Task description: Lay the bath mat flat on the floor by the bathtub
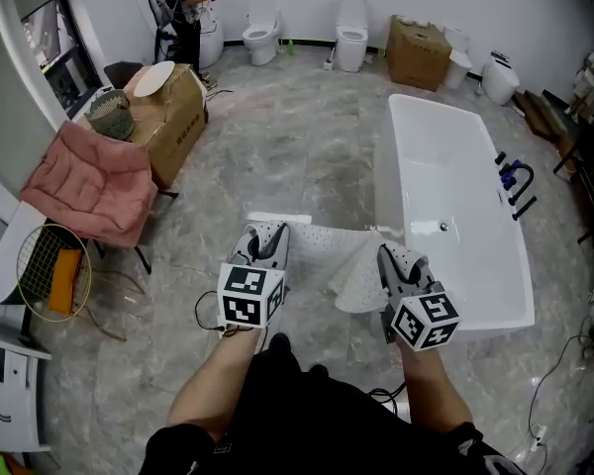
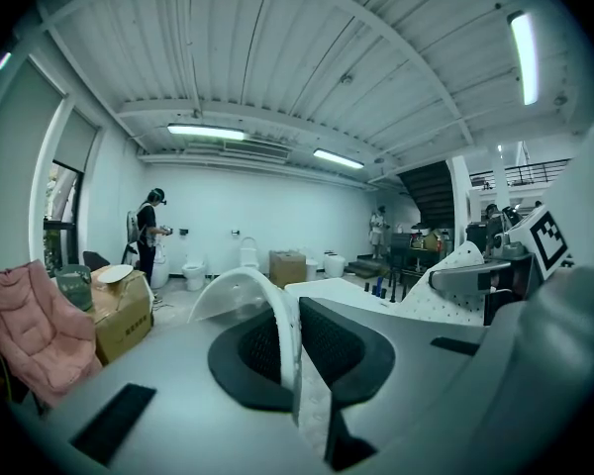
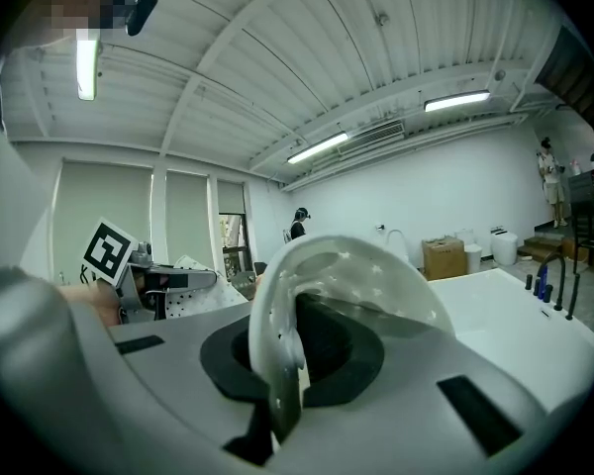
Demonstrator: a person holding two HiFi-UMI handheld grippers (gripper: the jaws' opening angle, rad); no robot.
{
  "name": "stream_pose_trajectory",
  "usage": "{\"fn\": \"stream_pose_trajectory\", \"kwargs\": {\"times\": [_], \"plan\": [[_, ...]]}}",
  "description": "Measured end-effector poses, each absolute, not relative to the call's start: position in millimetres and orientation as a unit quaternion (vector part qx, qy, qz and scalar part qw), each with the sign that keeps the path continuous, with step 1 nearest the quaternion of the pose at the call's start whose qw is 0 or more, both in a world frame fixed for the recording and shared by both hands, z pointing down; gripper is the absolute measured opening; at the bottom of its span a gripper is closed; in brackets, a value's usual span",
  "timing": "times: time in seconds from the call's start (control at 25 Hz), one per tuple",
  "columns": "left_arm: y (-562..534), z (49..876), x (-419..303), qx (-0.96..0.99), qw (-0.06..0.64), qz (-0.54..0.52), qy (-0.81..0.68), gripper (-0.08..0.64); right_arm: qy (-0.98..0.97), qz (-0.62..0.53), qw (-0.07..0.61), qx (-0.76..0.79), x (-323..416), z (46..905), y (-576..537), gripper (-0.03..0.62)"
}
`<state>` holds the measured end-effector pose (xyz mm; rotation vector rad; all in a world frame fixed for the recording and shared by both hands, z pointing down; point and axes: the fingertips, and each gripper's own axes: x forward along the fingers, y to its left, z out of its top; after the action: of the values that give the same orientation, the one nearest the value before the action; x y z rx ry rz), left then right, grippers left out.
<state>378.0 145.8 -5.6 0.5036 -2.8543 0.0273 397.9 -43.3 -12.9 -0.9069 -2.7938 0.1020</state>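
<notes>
left claw [image 1: 267, 236] and right claw [image 1: 397, 257] each clamp an edge of the white bath mat [image 1: 327, 245] beside the bathtub [image 1: 453, 181].

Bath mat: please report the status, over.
Left gripper, right gripper: both shut on bath mat. Mat bunched, not flat yet, beside bathtub. No obstacle seen there.

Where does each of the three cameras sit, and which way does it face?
Head view: on the person's head, facing steeply down at floor and bathtub; forearms, left gripper, right gripper show.
Left gripper view: on that gripper, along its jaws, shut on the bath mat.
Right gripper view: likewise, jaws shut on the mat.
Shared: both gripper views show the bathtub.
</notes>
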Motion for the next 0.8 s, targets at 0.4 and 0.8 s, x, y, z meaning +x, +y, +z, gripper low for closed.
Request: {"fn": "stream_pose_trajectory", "kwargs": {"times": [0.4, 0.8], "plan": [[158.8, 9.1, 302.6, 0.177, 0.132, 0.005, -0.975, 0.021, -0.943, 0.029, 0.127, -0.308, 330.9, 5.5, -33.3, 0.020], [207.0, 16.4, 169.7, 0.196, 0.141, 0.009, -0.970, 0.021, -0.945, 0.029, 0.145, -0.292, 202.9, 14.2, 16.9, 0.020]]}}
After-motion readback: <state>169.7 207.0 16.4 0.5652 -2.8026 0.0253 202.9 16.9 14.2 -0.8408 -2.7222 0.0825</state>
